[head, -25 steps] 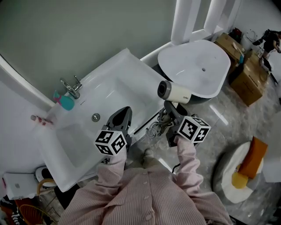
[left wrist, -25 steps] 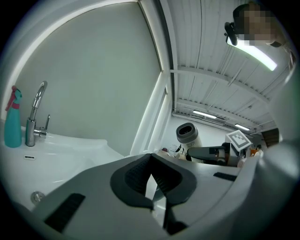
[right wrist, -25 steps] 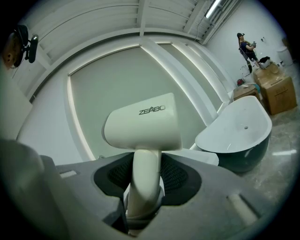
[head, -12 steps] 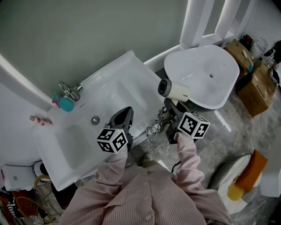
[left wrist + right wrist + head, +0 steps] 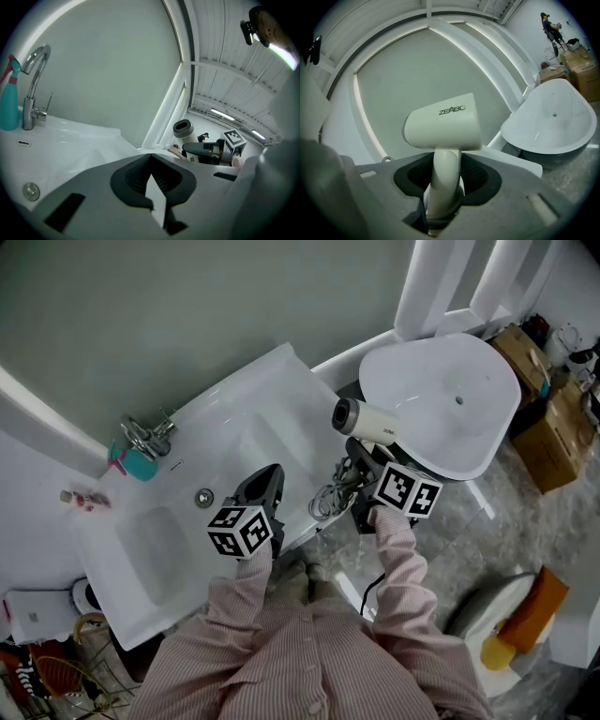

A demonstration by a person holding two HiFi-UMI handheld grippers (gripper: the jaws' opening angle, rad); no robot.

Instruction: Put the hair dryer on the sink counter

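Right hand-held gripper [image 5: 444, 187] grips hair dryer [image 5: 443, 123].

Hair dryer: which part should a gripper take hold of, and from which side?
Grip the hair dryer by its handle, coming from the handle's free end. The handle is a slim round stem that fits between jaws; the barrel is much wider. The right gripper is closed on it that way, barrel above the jaws.

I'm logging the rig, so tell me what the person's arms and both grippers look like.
Pink-and-white pinstriped shirt sleeves cover both arms. The left gripper and right gripper match: dark grey bodies, black ribbed pads, and a white cube with black square markers on each.
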